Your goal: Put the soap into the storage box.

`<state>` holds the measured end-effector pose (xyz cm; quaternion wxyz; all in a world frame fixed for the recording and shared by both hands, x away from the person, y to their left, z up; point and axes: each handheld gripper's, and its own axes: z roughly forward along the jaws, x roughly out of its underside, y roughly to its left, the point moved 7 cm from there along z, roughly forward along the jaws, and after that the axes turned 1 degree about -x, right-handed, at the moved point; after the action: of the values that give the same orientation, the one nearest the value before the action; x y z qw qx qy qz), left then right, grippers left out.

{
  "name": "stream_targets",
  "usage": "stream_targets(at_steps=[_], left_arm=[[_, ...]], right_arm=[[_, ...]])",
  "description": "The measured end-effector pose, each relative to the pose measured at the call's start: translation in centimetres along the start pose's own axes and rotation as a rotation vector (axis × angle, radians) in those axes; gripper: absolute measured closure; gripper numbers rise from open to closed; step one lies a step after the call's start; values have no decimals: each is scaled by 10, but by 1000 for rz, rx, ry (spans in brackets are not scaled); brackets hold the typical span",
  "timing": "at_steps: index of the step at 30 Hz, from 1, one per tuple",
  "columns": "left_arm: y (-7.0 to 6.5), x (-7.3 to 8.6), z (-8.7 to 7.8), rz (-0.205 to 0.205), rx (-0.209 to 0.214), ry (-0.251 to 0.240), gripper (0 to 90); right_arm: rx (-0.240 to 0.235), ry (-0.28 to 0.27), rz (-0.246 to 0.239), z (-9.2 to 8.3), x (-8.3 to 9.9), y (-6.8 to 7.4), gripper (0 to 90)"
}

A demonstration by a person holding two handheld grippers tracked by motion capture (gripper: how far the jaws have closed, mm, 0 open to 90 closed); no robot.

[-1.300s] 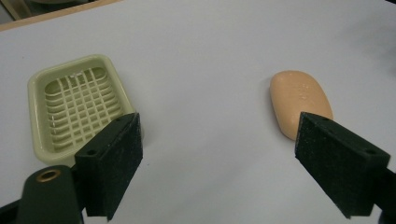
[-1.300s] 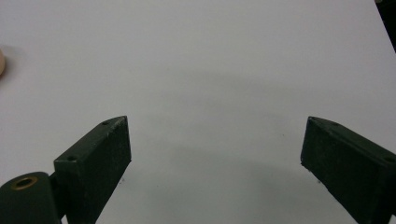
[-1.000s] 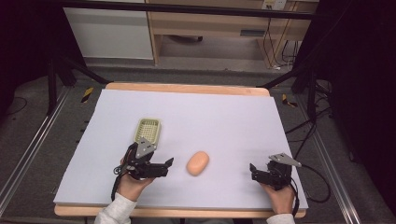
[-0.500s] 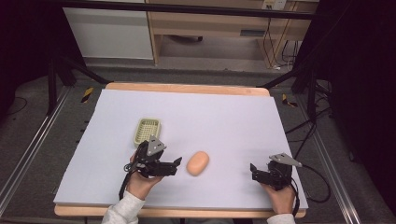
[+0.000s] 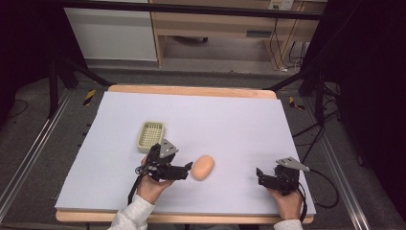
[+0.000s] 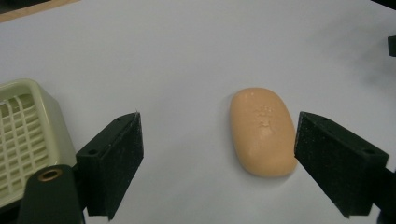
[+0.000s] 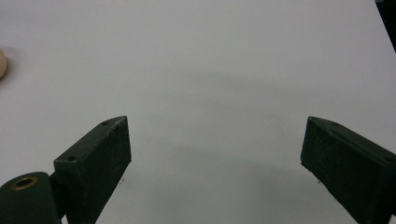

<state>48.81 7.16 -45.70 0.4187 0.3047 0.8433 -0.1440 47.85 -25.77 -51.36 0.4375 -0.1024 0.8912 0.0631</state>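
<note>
A peach-coloured bar of soap (image 5: 202,166) lies flat on the white table cover. My left gripper (image 5: 186,170) points at it from the left, open. In the left gripper view the soap (image 6: 263,130) lies between the jaws of my left gripper (image 6: 218,125), close to the right-hand one, and no pad presses on it. Those jaws have just been closing a little. A pale green slatted soap dish (image 5: 151,135) stands just behind that gripper, at the left edge (image 6: 23,140) of its view. My right gripper (image 5: 261,176) rests near the front right, open (image 7: 215,123) with nothing between its jaws.
The white cover (image 5: 239,120) spans the wooden table (image 5: 191,90). The soap's edge (image 7: 1,63) peeks in at the left of the right gripper view. Dark stands, cables and cabinets surround the table.
My left gripper has moved to the right, from beside the soap dish up to the soap. The right gripper, the soap and the dish have stayed put.
</note>
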Motion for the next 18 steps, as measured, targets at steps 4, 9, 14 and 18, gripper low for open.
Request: stream_targets(at_steps=[4, 9, 14, 18], left_arm=[[-3, -1, 4, 3, 3, 3, 152], [-7, -1, 9, 10, 11, 15, 153], [-12, -3, 15, 15, 18, 21, 153], [-15, -3, 18, 14, 19, 27, 152]], right_arm=[[0, 1, -1, 0, 0, 0, 88], [0, 0, -3, 0, 0, 0, 88], [-3, 0, -2, 0, 0, 0, 88], [-4, 5, -6, 0, 0, 1, 88]])
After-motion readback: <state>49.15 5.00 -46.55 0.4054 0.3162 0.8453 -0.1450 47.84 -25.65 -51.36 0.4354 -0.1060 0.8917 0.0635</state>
